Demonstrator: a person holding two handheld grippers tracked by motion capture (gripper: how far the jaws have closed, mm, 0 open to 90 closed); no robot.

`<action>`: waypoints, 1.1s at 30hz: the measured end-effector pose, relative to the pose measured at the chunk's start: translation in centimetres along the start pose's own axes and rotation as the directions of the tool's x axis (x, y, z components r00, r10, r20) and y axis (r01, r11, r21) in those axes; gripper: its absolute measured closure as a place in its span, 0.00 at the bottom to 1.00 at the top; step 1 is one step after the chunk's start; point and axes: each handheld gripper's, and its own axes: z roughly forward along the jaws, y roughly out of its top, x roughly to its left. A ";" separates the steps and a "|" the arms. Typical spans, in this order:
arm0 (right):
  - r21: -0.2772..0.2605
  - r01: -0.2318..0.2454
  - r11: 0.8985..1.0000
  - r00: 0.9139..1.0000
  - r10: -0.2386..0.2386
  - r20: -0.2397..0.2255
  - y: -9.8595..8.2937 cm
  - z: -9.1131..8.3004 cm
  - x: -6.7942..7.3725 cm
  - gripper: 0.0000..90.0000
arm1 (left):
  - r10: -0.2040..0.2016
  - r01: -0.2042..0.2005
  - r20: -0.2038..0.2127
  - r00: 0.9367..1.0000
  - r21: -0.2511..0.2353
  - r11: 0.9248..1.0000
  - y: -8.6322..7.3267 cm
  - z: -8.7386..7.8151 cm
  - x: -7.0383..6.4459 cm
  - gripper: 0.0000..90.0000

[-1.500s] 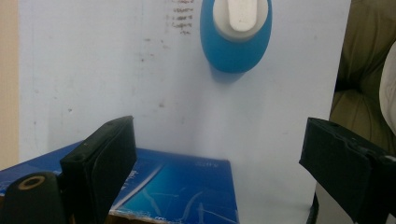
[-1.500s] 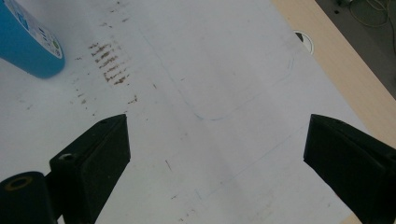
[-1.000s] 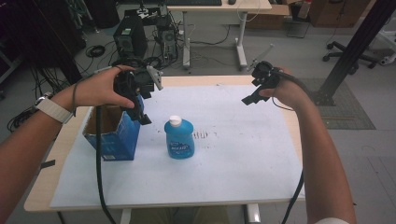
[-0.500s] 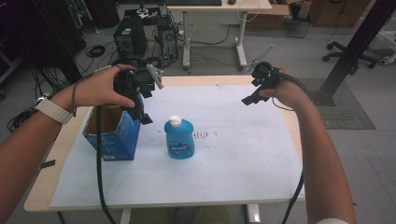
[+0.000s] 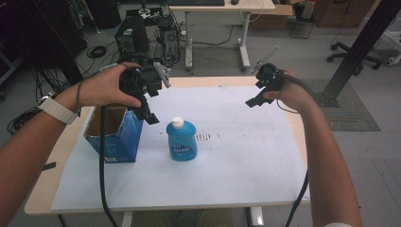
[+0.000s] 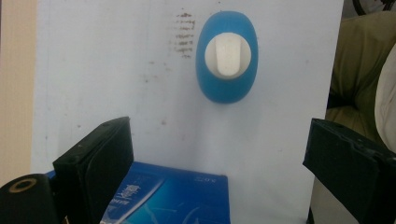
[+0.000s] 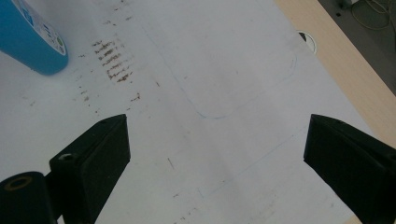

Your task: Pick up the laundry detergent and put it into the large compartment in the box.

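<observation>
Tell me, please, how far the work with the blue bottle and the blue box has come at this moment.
Nothing looks done yet: the blue bottle stands upright on the white sheet, beside the open blue box, not in it. In hand: the left gripper, jaws open, hovers over the box's near edge, close to the bottle. The right gripper, also open, is held apart over bare sheet. Probably left: grasping the bottle and moving it, perhaps into the box.

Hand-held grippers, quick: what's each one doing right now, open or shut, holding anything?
Left hand-held gripper: open, empty, above the blue box.
Right hand-held gripper: open, empty, above the white sheet.
</observation>
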 end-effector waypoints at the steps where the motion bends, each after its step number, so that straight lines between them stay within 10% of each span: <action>1: 0.000 0.000 1.000 1.000 0.000 0.000 0.0 0.0 0.0 0.08 | 0.000 0.000 0.000 1.000 0.000 1.000 0.0 0.0 0.0 0.09; 33: -0.002 0.002 1.000 1.000 -0.002 -0.009 0.3 0.4 0.2 0.08 | 0.064 -0.064 0.005 0.998 -0.003 0.998 2.7 1.2 -0.3 0.08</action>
